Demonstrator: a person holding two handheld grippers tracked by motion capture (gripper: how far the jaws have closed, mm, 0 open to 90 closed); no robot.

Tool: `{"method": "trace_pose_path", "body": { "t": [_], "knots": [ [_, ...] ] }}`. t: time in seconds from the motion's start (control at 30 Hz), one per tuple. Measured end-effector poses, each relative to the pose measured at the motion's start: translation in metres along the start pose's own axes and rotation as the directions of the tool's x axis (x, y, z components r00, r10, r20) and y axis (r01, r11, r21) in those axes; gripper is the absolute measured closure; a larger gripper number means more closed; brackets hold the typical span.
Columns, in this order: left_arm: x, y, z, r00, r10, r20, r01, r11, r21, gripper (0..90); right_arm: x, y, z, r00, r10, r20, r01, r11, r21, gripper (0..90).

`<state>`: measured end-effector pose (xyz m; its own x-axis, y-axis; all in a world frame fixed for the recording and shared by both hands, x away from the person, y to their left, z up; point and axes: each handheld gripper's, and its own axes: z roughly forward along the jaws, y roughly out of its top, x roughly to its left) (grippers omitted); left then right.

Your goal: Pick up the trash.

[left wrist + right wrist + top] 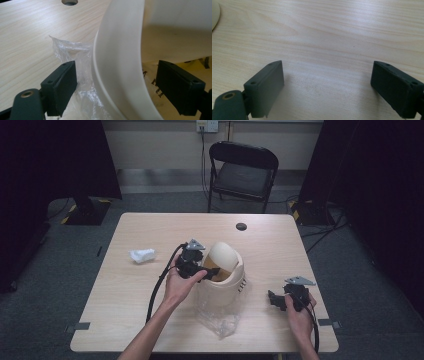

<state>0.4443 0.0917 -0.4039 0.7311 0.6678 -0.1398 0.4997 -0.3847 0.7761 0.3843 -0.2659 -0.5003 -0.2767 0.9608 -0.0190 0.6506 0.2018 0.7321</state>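
while both spread, left hand-held gripper (117,82) straddles bin rim (120,62); right hand-held gripper (327,85) over bare table (324,37).

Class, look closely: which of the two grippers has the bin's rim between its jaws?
The left gripper: its open jaws straddle the cream bin's rim. The right gripper hangs open over bare table.

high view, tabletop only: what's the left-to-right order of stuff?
Crumpled white paper wad → left gripper, jaws open astride the bin's rim → cream swing-lid bin sitting in a clear plastic bag → right gripper, open over bare table.
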Motion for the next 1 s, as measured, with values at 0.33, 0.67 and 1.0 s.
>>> {"method": "trace_pose_path", "body": {
  "t": [0.33, 0.67, 1.0],
  "knots": [
    [0.007, -0.004, -0.027, 0.9991, -0.012, 0.041, 0.015, 0.997, -0.076, 17.7, 0.0, 0.0, 0.0, 1.0, 0.0, 0.001, 0.0, 1.0, 0.0, 10.5],
    [0.022, -0.016, -0.061, 0.9996, -0.024, 0.012, 0.025, 0.984, -0.176, 21.3, 0.0, 0.0, 0.0, 1.0, 0.0, 0.0, 0.0, 1.0, 0.0, 10.5],
    [0.05, -0.037, -0.086, 0.9955, -0.083, -0.046, 0.074, 0.981, -0.18, 21.3, 0.0, 0.0, 0.0, 1.0, 0.001, 0.001, -0.001, 1.0, 0.0, 10.6]
  ]
}}
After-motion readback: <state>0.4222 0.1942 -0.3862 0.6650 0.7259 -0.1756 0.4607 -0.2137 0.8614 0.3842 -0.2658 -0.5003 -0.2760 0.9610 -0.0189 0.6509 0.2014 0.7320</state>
